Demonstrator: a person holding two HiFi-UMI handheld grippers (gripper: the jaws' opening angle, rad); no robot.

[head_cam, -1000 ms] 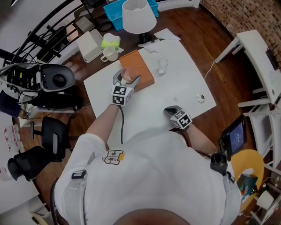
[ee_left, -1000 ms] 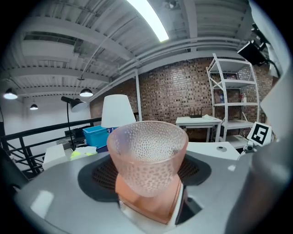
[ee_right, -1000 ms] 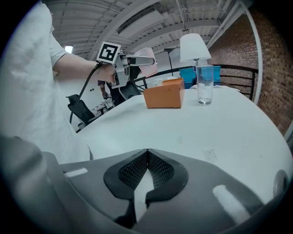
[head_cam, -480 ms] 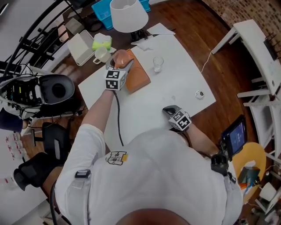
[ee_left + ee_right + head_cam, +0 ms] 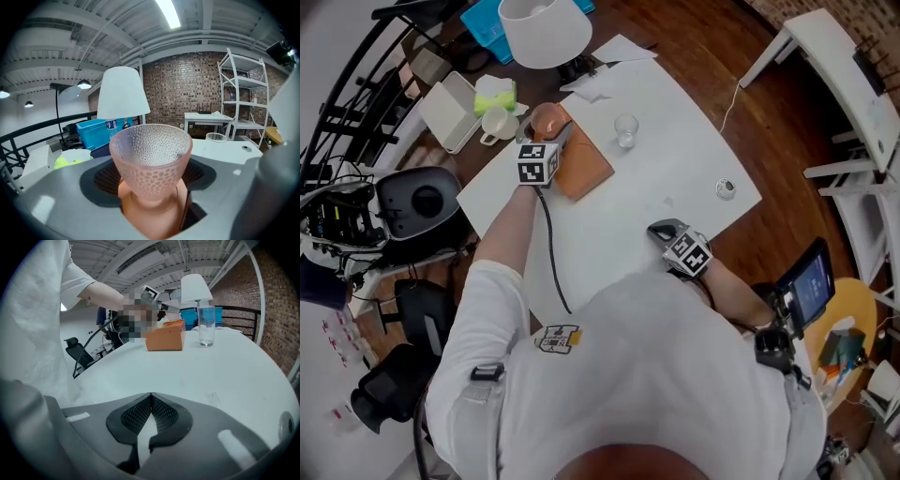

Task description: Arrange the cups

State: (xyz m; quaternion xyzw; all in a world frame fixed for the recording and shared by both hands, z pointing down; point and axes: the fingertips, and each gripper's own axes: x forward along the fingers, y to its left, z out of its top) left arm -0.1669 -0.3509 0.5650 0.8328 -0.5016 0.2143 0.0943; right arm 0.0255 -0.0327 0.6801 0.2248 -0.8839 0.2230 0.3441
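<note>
The left gripper (image 5: 550, 138) has its jaws spread wide and clamped on a pink dimpled cup (image 5: 151, 159), held upright over the far end of an orange box (image 5: 584, 167) on the white table (image 5: 675, 169). A clear glass (image 5: 625, 129) stands just beside the box. The right gripper (image 5: 149, 420), jaws pressed together on nothing, hangs over the table's near edge.

My left arm (image 5: 511, 230) is stretched out far in front of me. The left gripper (image 5: 551, 133) at its end points a bit down. Its jaws stand wide and squeeze a cup (image 5: 151, 161) between them. My right arm (image 5: 733, 298) is bent close to my body. The right gripper (image 5: 660, 228) points down more steeply, jaws pressed together, with nothing in them.
</note>
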